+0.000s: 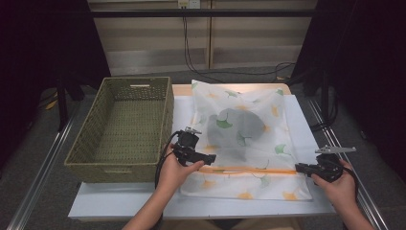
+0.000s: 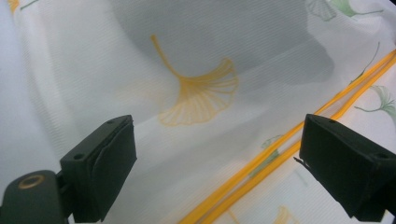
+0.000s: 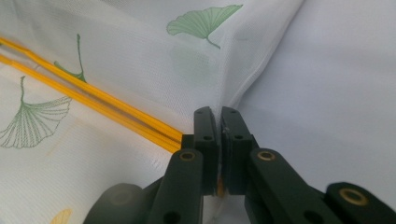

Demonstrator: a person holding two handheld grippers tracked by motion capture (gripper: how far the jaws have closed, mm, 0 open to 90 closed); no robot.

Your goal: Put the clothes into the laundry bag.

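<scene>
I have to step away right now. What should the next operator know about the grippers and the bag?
Right gripper: shut on the mesh bag at its right edge, by the orange zipper.
Left gripper: open, over the bag by the zipper's left end.
Bag: flat on the table, grey item inside; basket to its left.
Done: right grip taken.
Left: probably the zipper, then moving the bag.

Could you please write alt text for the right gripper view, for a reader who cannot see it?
The right gripper has its two black jaws shut on the edge of a white mesh laundry bag, right at the end of its orange zipper. The bag, printed with green ginkgo leaves, lies on a white table.
</scene>
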